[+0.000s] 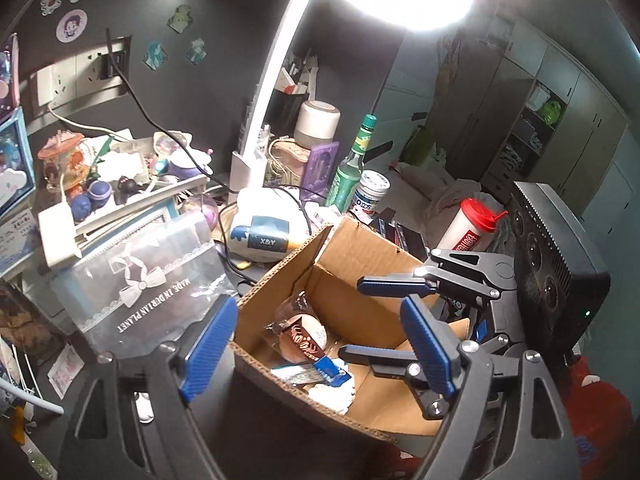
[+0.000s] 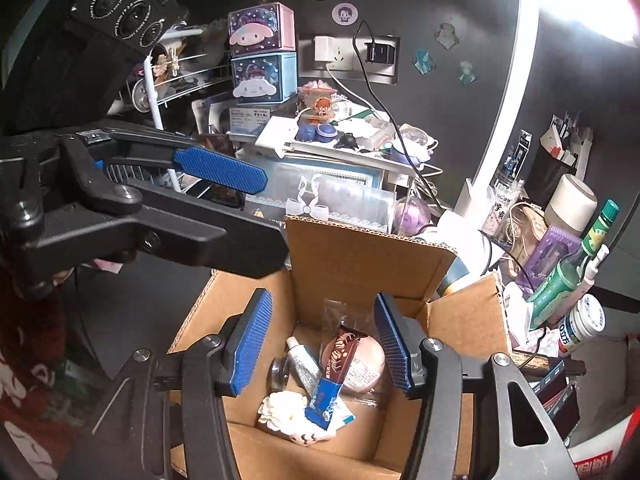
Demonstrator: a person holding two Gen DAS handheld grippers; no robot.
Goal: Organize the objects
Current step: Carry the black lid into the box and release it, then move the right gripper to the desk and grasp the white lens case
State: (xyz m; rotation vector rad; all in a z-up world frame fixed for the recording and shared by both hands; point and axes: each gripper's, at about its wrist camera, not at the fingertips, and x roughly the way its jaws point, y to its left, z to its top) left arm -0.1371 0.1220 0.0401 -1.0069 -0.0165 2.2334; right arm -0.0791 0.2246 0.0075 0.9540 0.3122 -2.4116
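Cardboard box (image 2: 360,248) is sitting open on the cluttered table, already collecting a small tube (image 2: 303,364), a wrapped snack (image 2: 352,356), a blue packet (image 2: 326,400) and a white flower-shaped thing (image 2: 282,410). Left tool (image 1: 320,356) is hanging wide and empty over it; right tool (image 2: 320,348) is gaping too, holding nothing. Filling seems underway; next likely calls for fetching another loose item, perhaps the green bottle (image 2: 568,276).

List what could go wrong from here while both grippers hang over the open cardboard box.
1. The right gripper and left gripper crowd the same brown cardboard box; they may collide.
2. The upright box flap could snag a finger on withdrawal, dragging the box.
3. The black cable runs beside the box; shifting the box may tug it.
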